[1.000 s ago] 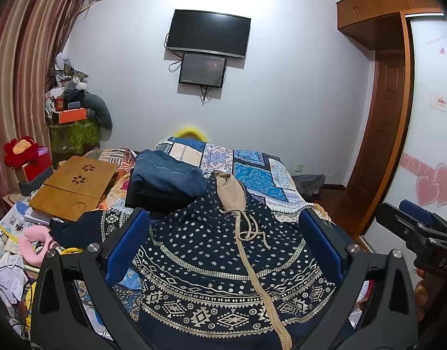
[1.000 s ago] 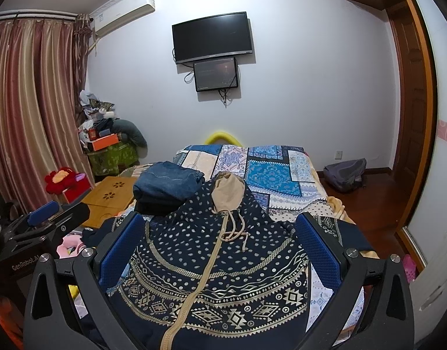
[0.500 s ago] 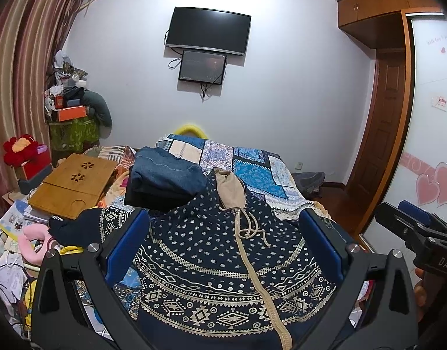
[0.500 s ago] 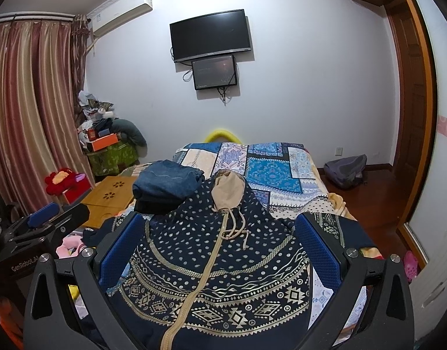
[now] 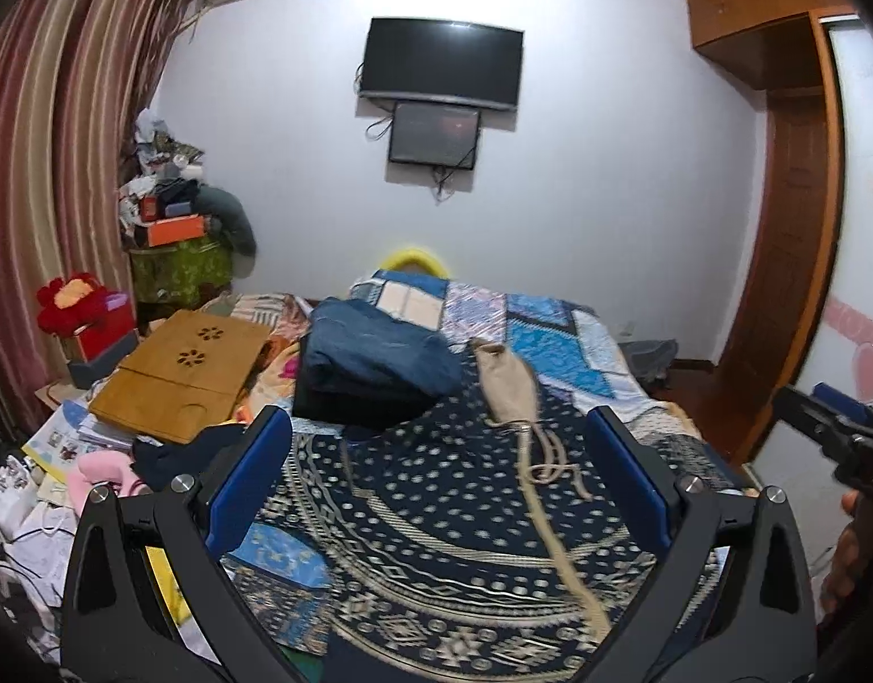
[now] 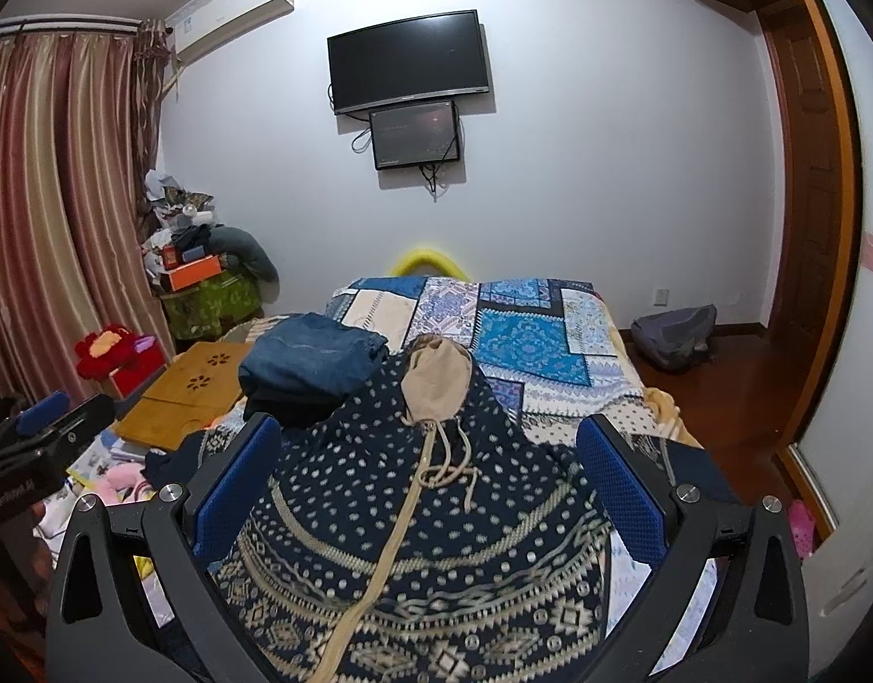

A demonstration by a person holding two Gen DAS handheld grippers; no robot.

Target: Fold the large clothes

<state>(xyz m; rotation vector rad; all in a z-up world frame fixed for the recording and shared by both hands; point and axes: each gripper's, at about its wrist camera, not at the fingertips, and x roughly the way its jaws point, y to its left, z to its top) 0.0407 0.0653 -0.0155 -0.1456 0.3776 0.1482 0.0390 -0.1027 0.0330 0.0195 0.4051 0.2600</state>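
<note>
A large navy hooded garment with white dots and beige patterned bands (image 5: 436,512) lies spread on the bed, its beige-lined hood (image 5: 502,378) pointing away, with drawcords and a beige zip line down its middle. It also shows in the right wrist view (image 6: 425,518). My left gripper (image 5: 439,484) is open and empty, held above the garment's near part. My right gripper (image 6: 428,484) is open and empty, also above the garment. The right gripper's tip shows at the right edge of the left wrist view (image 5: 823,427). The left gripper shows at the left edge of the right wrist view (image 6: 44,432).
A stack of folded jeans and dark clothes (image 5: 374,364) sits left of the hood. The patchwork bedspread (image 5: 544,336) covers the far bed. A wooden lap tray (image 5: 180,370), papers and a pink item (image 5: 103,472) lie left. A grey bag (image 6: 675,336) lies on the floor by the door.
Both grippers stay open and empty. The left wrist view has shifted and tilted slightly, and is now blurred by motion; the garment has not moved.
</note>
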